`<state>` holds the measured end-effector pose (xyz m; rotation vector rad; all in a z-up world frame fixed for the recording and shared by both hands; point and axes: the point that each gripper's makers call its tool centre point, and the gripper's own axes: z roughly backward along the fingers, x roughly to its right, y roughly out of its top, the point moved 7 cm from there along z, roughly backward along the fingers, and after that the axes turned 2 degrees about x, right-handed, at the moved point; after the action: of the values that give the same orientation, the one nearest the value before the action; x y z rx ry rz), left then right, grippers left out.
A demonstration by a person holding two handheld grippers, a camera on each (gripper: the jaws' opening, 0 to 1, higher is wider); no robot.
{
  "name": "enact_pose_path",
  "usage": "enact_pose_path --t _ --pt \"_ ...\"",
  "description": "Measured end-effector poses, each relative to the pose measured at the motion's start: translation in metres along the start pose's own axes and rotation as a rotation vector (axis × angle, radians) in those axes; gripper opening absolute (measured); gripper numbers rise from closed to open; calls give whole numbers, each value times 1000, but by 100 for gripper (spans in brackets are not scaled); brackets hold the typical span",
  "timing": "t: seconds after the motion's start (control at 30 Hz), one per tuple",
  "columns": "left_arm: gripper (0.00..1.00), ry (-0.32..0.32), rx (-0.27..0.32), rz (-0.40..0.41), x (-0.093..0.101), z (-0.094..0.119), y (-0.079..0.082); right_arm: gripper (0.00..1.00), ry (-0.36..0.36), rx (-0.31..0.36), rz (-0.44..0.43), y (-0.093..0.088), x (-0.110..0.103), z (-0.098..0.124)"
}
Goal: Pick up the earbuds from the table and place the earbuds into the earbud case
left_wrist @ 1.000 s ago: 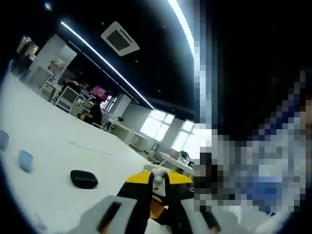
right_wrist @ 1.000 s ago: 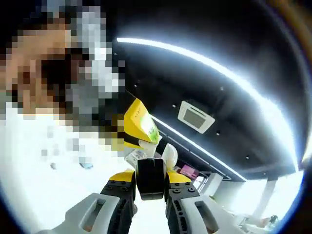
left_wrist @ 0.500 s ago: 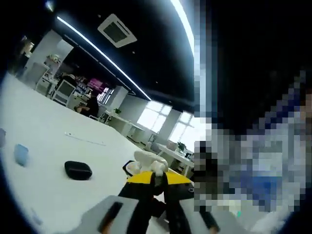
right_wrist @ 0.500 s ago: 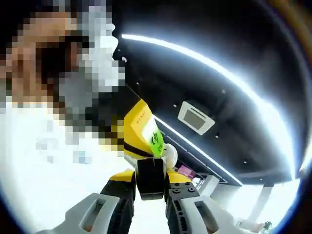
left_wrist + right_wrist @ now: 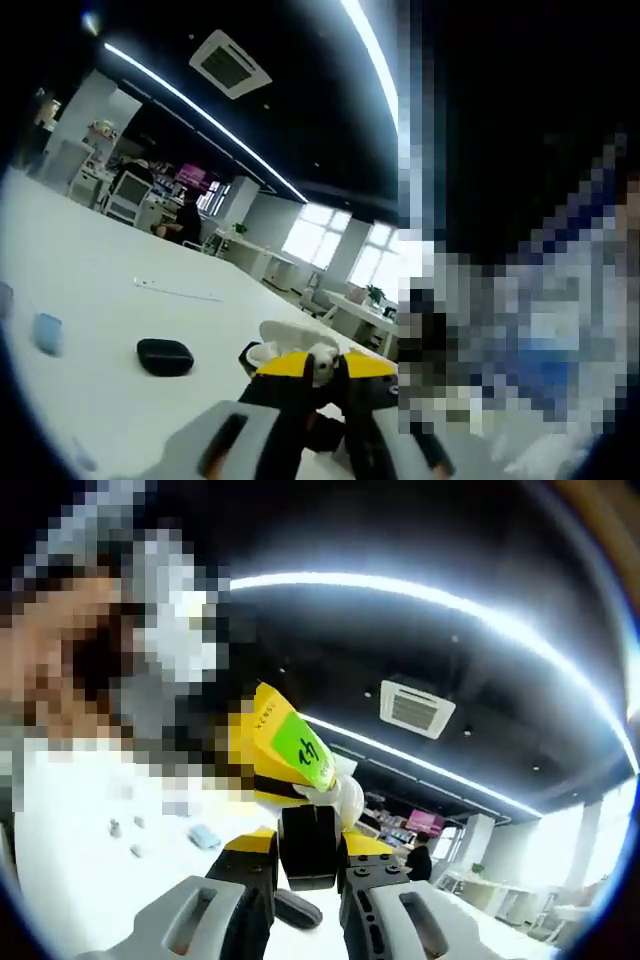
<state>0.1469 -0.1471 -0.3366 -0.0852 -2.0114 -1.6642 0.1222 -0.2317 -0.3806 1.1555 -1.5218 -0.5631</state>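
My left gripper (image 5: 322, 380) is shut on a small white earbud (image 5: 321, 360), held up above the white table (image 5: 90, 300). Right behind the earbud is the white open top of an earbud case (image 5: 285, 334). In the right gripper view my right gripper (image 5: 310, 865) is shut on that case, whose black body (image 5: 310, 838) sits between the jaws. The left gripper (image 5: 322, 783), yellow with a green sticker, comes in from the left, its tips at a white rounded part (image 5: 348, 800) on top of the case. Whether the earbud touches the case is hidden.
A second black oval case (image 5: 165, 356) lies on the table, also seen as a dark oval (image 5: 297, 910). A light blue object (image 5: 47, 334) lies at the left, and a thin white cable (image 5: 180, 293) farther back. A person is close by. Desks and windows stand beyond.
The white top of the case has come up right behind the earbud in the left gripper view. Both cameras tilted slightly; more of the table and room shows in the right gripper view.
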Motion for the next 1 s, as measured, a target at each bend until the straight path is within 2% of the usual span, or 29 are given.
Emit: enact_pose_path --t 0.23,0.43,0.63,0.77,0.87,0.93,1.0 --pt "13 27 0 -31 -5 2 4 21 29 5 -19 -3 -4 -2" --pt "8 45 10 -68 -7 3 9 21 41 -9 -15 -5 -5 -3" --pt "6 21 -27 -30 -5 3 3 21 34 -19 -17 -8 -3 -4" --pt "9 10 -37 -17 -5 3 3 21 46 -5 -45 -7 -1 -3" --pt "11 6 -42 -32 -7 3 7 21 119 12 -143 -6 -5 -5" --pt "13 -3 -66 -46 -9 4 10 21 175 21 -233 -8 -7 -7" --pt "16 -13 -78 -42 -10 5 13 21 193 18 -289 -10 -6 -8"
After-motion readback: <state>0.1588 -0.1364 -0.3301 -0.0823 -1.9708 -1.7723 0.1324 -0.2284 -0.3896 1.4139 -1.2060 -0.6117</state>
